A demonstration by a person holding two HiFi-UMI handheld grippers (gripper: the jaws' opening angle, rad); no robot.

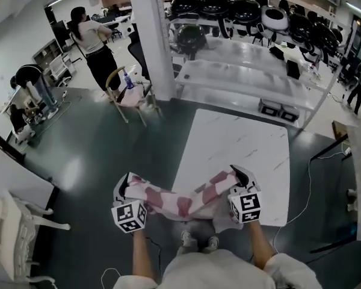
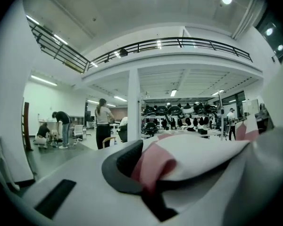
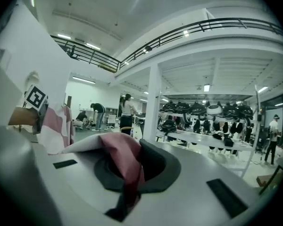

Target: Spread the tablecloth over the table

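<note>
While both my left gripper (image 1: 122, 186) and right gripper (image 1: 240, 174) pinch the bunched tablecloth (image 1: 180, 202) hanging between them at the near edge of the tabletop (image 1: 240, 140), a hard fling could tear the thin hem from my jaws.

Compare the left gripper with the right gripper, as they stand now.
The left gripper hangs over the dark floor, beside the table; the right gripper is over the table's near end. The left gripper's jaws pinch a mostly white part of the tablecloth with a pink fold; the right gripper's pinch a pink fold. Both are shut on the tablecloth, which sags between them.
</note>
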